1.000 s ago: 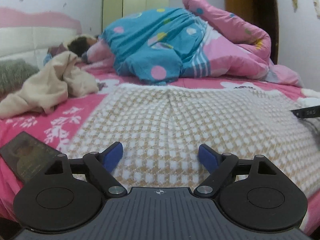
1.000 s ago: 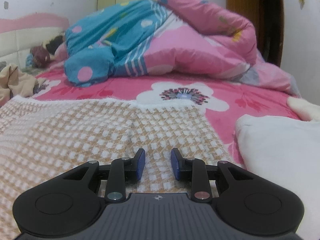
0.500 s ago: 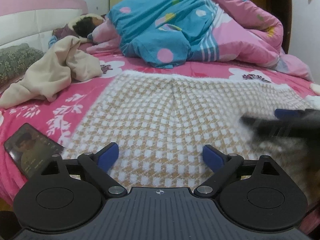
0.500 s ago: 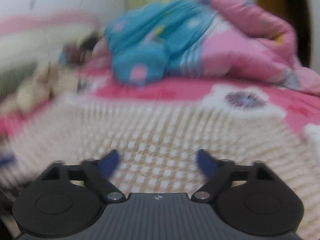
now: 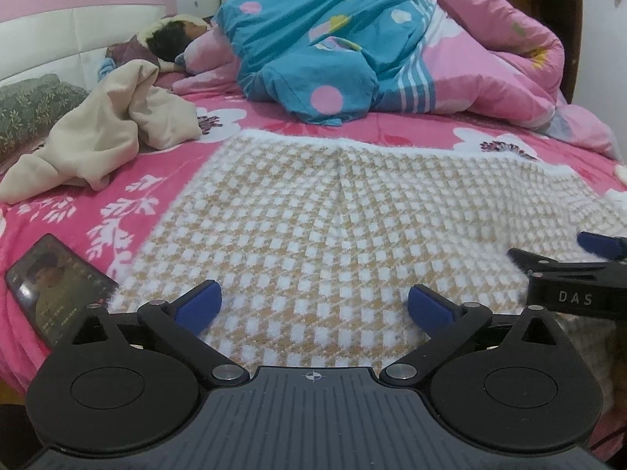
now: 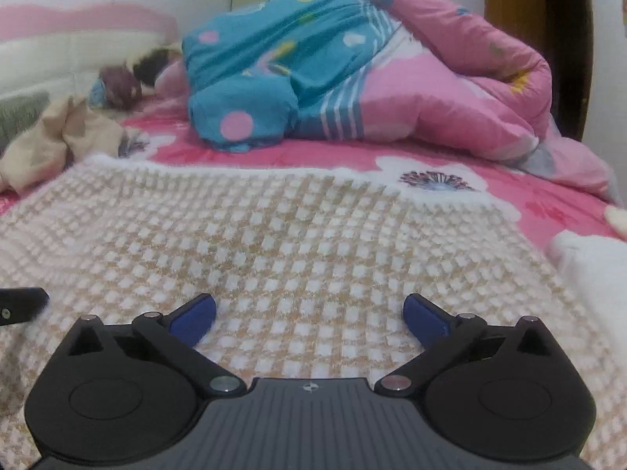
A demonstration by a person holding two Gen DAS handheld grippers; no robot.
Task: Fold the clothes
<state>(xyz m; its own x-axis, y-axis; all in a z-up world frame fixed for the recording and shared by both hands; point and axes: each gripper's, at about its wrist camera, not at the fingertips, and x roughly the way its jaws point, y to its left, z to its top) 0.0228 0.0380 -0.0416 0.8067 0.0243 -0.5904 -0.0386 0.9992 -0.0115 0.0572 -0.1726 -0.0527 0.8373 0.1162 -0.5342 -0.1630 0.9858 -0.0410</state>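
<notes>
A tan-and-white checked knit garment (image 5: pixel 333 215) lies spread flat on the pink flowered bed (image 5: pixel 129 196). My left gripper (image 5: pixel 313 305) hovers over its near left part, jaws wide and still opening, pads clear of the cloth beneath. Over the near right part (image 6: pixel 274 235) my right gripper (image 6: pixel 309 313) is likewise wide and still opening, gripping nothing. The right gripper (image 5: pixel 580 274) shows at the right edge of the left wrist view. A bit of the left gripper (image 6: pixel 19 305) shows at the left edge of the right wrist view.
A phone (image 5: pixel 55 286) lies by the garment's near left corner. A crumpled beige garment (image 5: pixel 106 137) sits at the left, a white cloth pile (image 6: pixel 595 270) at the right. Behind, a blue-and-pink quilt (image 5: pixel 352 47) is heaped, and a person (image 5: pixel 172 35) lies near the headboard.
The right gripper's jaws went from nearly shut to wide apart, and it shifted left over the garment into the left wrist view. The left jaws widened a little.
</notes>
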